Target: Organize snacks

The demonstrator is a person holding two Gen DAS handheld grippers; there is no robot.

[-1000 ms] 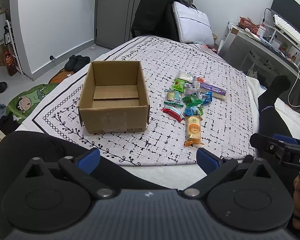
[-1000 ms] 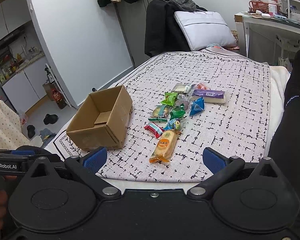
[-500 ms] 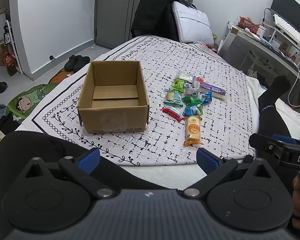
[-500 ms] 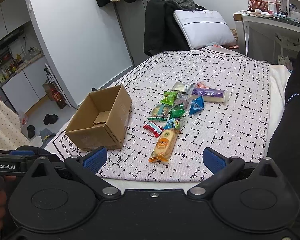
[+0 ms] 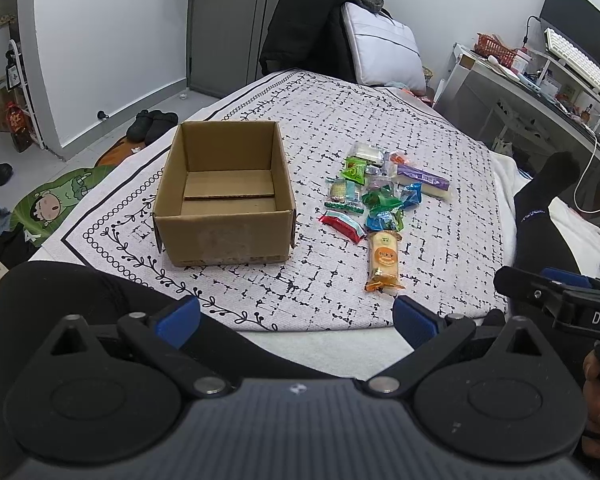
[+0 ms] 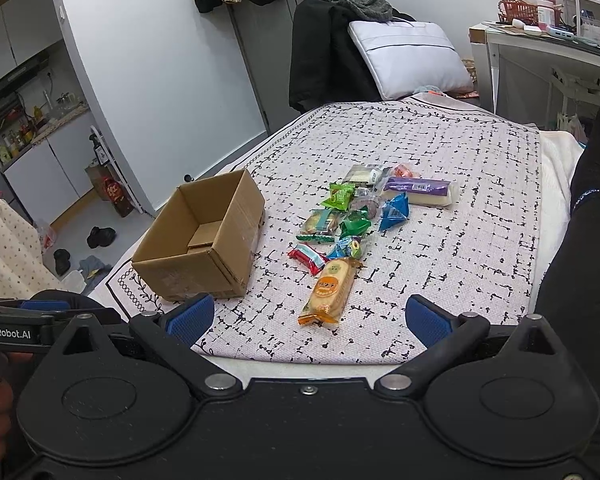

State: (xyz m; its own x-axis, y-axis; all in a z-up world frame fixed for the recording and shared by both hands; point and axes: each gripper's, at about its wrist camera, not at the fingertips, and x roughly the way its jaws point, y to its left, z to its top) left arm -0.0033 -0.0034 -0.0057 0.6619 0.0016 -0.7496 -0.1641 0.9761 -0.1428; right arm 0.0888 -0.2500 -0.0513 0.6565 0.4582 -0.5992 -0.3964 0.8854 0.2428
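Right wrist view: snacks (image 6: 352, 224) and box (image 6: 204, 244) sit unmoved.

Look to the upper middle of your frame: a dark jacket (image 6: 324, 52) drapes over a chair, with a white pillow (image 6: 408, 56) leaning just beside it. At upper right you have a desk (image 5: 512, 92) carrying a red basket (image 5: 496, 46), a white keyboard (image 5: 580, 62) and a dark monitor (image 5: 576, 26). On the floor at left, black slippers (image 5: 152, 124) sit near a green cartoon mat (image 5: 56, 200).
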